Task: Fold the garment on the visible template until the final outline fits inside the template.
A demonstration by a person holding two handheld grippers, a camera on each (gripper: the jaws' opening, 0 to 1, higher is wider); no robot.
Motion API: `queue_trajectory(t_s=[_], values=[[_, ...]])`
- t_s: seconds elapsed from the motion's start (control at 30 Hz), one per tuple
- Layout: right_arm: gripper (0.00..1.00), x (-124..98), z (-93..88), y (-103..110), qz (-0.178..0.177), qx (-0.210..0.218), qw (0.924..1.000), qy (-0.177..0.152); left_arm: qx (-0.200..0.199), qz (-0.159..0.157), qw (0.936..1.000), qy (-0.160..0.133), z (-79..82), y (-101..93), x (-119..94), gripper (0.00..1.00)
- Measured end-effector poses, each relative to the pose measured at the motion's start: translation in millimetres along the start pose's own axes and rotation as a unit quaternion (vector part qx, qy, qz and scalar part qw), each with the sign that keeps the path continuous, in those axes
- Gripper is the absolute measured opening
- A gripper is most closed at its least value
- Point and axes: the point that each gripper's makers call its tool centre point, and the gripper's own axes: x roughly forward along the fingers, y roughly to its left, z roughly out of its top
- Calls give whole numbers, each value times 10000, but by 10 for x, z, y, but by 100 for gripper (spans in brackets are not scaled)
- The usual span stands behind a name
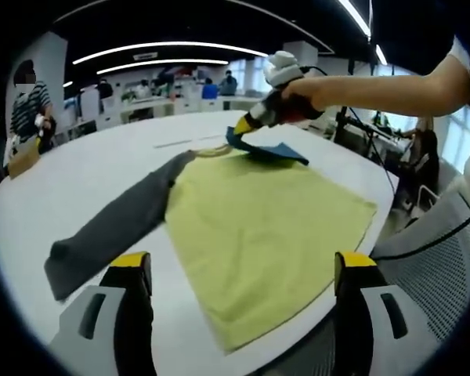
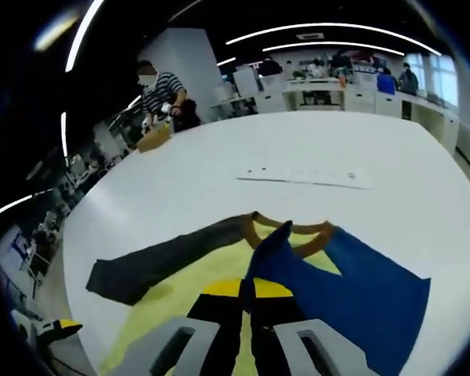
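A long-sleeved garment lies flat on the white table [image 1: 86, 172]. Its body [image 1: 258, 235] is yellow-green, with a brown collar [image 2: 298, 231]. The grey sleeve [image 1: 117, 227] stretches out to the left. My left gripper [image 1: 243, 262] hovers open over the near hem with nothing between its yellow-tipped jaws. At the far side, my right gripper [image 1: 247, 125] is shut on the blue sleeve [image 1: 270, 149] and lifts it off the cloth. In the right gripper view, the right gripper [image 2: 247, 288] pinches a fold of the blue sleeve [image 2: 352, 290], and the grey sleeve [image 2: 164, 262] lies to the left.
A thin pale strip [image 2: 305, 176] lies on the table beyond the collar. A person in a striped shirt [image 2: 160, 90] stands at the far table edge beside a brown bag [image 2: 153, 139]. A mesh chair [image 1: 439, 266] stands at the near right edge. Desks and people fill the background.
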Motion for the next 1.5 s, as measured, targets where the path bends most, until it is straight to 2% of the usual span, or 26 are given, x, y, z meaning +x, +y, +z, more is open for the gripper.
queue_trajectory(t_s=[0.3, 0.77, 1.5], values=[[0, 47, 100, 215, 186, -223, 9996, -14, 79, 24, 10000, 22, 7, -12, 3, 94], [0, 116, 154, 525, 474, -489, 9977, 9, 69, -20, 10000, -47, 21, -32, 9, 94], [0, 228, 109, 1001, 926, -888, 9917, 102, 65, -84, 9999, -94, 50, -84, 3, 95]])
